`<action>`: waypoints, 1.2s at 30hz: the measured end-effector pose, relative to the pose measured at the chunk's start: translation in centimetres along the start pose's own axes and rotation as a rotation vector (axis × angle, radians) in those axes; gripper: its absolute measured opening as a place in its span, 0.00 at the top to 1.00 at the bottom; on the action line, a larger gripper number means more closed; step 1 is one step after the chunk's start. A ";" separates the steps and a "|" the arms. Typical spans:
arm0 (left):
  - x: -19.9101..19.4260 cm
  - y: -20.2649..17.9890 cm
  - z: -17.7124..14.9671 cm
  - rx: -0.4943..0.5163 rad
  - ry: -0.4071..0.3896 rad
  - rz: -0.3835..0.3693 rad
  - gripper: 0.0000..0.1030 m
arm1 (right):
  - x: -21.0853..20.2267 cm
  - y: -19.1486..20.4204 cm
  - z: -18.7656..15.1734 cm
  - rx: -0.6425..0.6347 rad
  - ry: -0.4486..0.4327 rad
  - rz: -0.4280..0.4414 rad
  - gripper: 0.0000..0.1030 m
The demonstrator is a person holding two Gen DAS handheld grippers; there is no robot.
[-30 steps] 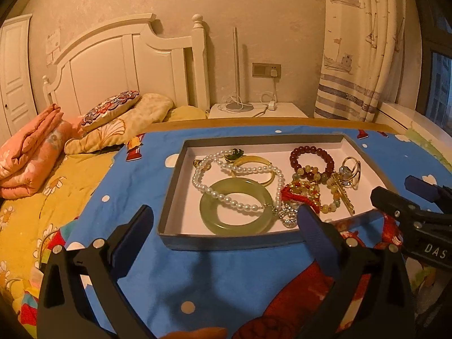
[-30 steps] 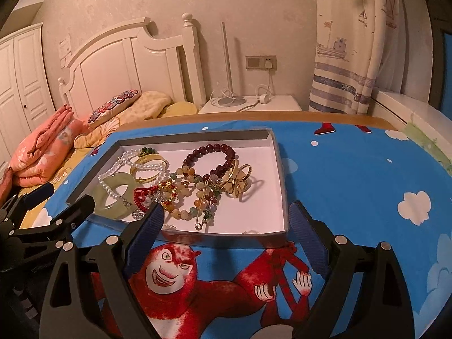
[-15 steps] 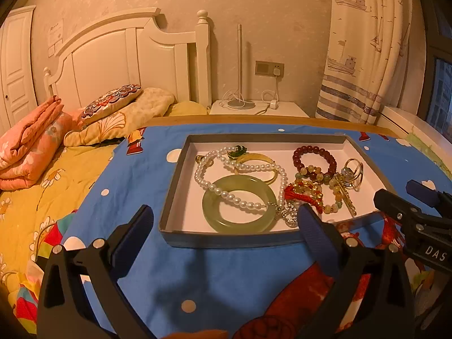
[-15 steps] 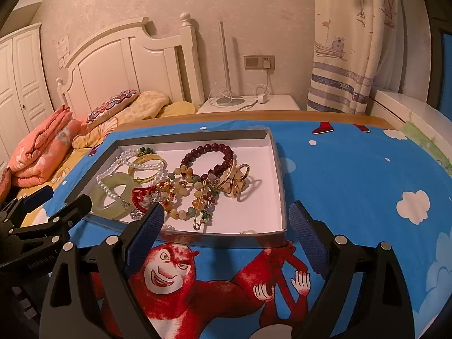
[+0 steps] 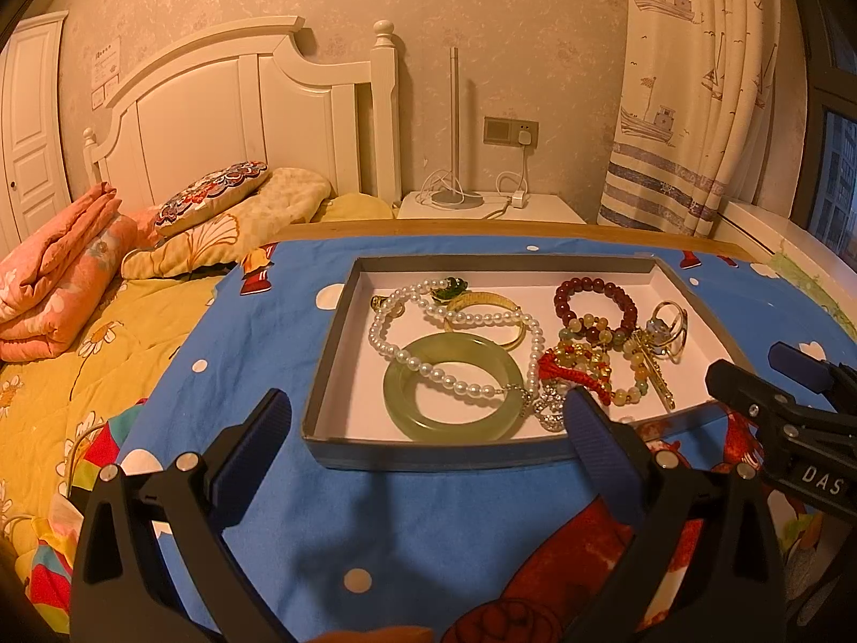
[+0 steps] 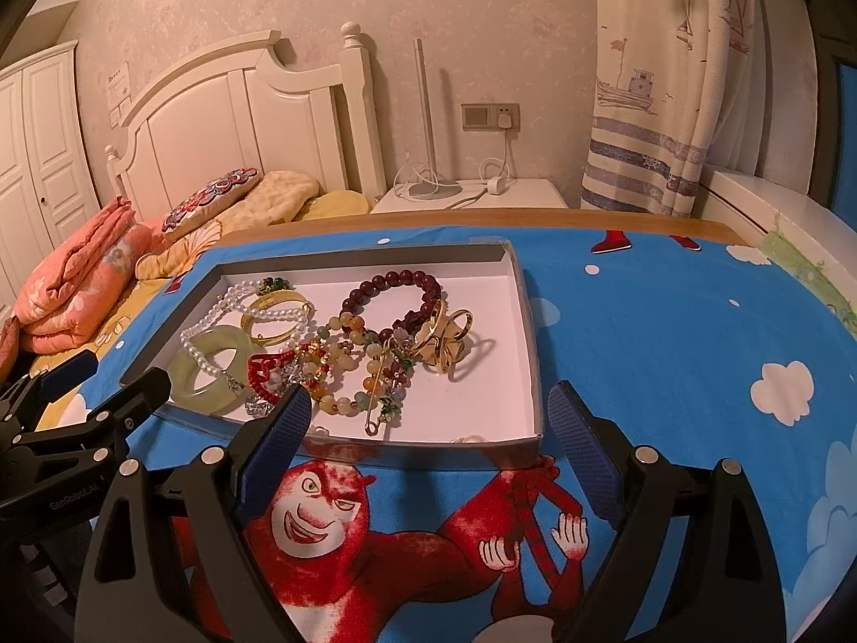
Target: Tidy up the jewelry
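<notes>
A shallow grey box with a white floor lies on the blue cartoon cloth. In it lie a green jade bangle, a pearl necklace, a gold bangle, a dark red bead bracelet, mixed bead strands with a red cord and gold rings. My left gripper is open and empty just before the box's near edge. My right gripper is open and empty at the box's near right edge.
The blue cloth covers a wooden-edged table. A bed with pillows and folded orange bedding lies to the left. A white nightstand with a lamp and a curtain stand behind.
Both grippers have shifted slightly; the box sits a little more to the right in the left view. The jewelry has not moved.
</notes>
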State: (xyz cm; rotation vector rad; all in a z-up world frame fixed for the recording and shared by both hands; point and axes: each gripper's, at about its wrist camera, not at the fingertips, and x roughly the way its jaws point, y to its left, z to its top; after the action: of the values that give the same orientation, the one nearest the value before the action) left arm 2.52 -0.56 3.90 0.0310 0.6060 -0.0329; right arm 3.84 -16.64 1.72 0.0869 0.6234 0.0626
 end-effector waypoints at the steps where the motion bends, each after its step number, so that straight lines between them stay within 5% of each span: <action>1: 0.0 0.0 0.0 0.000 0.000 0.000 0.02 | 0.0 0.0 0.0 0.000 0.000 0.000 0.16; 36: -0.4 -0.6 0.4 0.007 -0.013 -0.008 0.02 | 0.0 0.1 0.1 -0.001 0.003 -0.001 0.16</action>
State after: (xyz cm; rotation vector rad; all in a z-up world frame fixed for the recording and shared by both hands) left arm 2.43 -1.15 4.43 0.0353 0.5930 -0.0432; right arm 3.88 -16.56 1.76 0.0855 0.6263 0.0621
